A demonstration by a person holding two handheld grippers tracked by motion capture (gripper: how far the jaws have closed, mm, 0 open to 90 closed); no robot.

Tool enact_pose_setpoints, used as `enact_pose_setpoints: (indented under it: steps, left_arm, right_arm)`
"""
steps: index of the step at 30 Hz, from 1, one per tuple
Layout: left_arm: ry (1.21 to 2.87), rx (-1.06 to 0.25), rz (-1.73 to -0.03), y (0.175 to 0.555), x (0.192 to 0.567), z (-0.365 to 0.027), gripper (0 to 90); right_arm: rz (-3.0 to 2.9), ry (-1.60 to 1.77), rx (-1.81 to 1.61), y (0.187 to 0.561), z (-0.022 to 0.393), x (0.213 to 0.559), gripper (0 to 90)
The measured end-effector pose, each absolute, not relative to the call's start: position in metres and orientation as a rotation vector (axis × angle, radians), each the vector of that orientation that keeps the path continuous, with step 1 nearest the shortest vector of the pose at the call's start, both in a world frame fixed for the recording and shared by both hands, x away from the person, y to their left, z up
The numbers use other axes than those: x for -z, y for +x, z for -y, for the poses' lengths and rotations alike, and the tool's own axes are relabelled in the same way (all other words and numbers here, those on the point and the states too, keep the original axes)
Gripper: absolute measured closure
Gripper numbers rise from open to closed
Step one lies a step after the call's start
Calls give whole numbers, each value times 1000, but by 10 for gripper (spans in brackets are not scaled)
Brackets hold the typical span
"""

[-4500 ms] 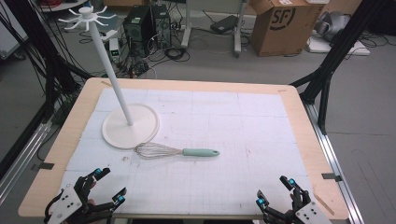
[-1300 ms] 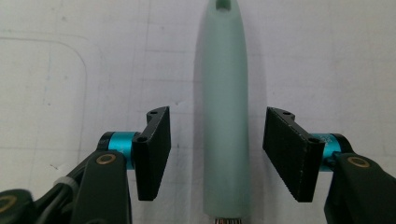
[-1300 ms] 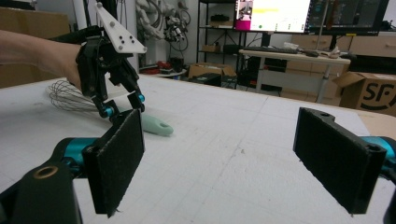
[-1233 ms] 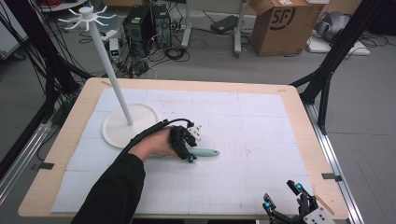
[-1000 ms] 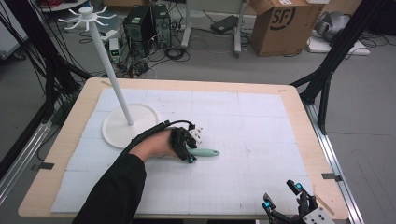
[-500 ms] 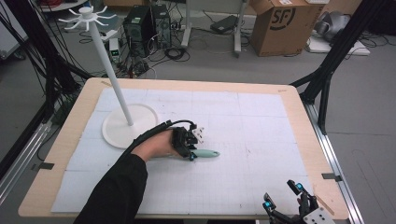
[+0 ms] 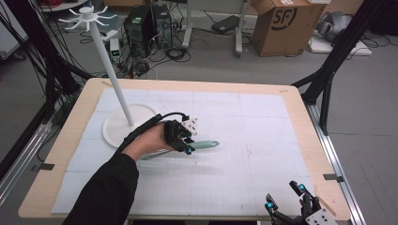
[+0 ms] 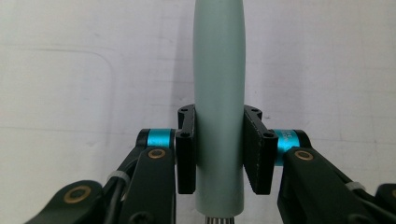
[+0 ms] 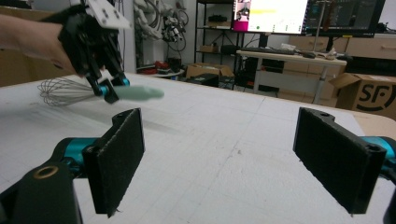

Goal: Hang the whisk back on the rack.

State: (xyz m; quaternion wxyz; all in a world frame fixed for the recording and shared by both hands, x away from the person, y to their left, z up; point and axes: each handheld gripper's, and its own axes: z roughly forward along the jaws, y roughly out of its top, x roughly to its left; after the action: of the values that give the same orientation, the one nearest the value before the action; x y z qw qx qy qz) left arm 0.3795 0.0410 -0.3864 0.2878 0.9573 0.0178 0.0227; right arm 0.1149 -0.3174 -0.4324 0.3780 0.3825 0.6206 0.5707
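Wire head of the steel balloon whisk with mint-green handle [image 7: 202, 145] mostly hidden behind the hand in the high view. Left gripper [image 7: 187, 144] just closed, pads pinching the handle; whisk now lifted off the white gridded mat [image 7: 244, 140], up from before. Right gripper [image 7: 285, 199] spread wide, cut off at table's near edge. White hook stand [image 7: 110, 70] at the back left.

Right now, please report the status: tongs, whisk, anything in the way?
Left tongs shut on whisk handle, whisk lifted clear of the mat. Right tongs open, holding nothing, at near table edge. White stand close by, left of the whisk.
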Motion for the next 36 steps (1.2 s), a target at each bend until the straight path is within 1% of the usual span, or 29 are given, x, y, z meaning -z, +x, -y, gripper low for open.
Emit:
enact_pose_setpoints:
  steps: [7, 14, 17, 19, 23, 25, 32, 36]
  left_arm:
    - [2475, -144, -88, 368, 355, -61, 694]
    - [2335, -200, -131, 353, 326, -86, 694]
    - [2258, -203, -160, 345, 314, -103, 693]
    - [2236, -224, -183, 341, 307, -111, 693]
    - [2133, -260, -233, 335, 289, -137, 693]
    - [2109, -303, -254, 331, 281, -151, 693]
    - [1993, -368, -313, 321, 252, -197, 693]
    - [1964, -404, -345, 318, 236, -218, 692]
  right_arm:
    - [-1589, 972, -1452, 115, 316, 432, 156]
    - [-1589, 980, -1451, 115, 316, 432, 156]
    - [-1590, 978, -1448, 115, 317, 433, 156]
    - [-1590, 976, -1446, 116, 317, 433, 157]
    - [-1597, 982, -1437, 117, 316, 434, 156]
    - [-1596, 989, -1438, 117, 315, 434, 156]
    - [-1608, 996, -1425, 119, 313, 435, 156]
    - [-1607, 1008, -1417, 120, 314, 436, 157]
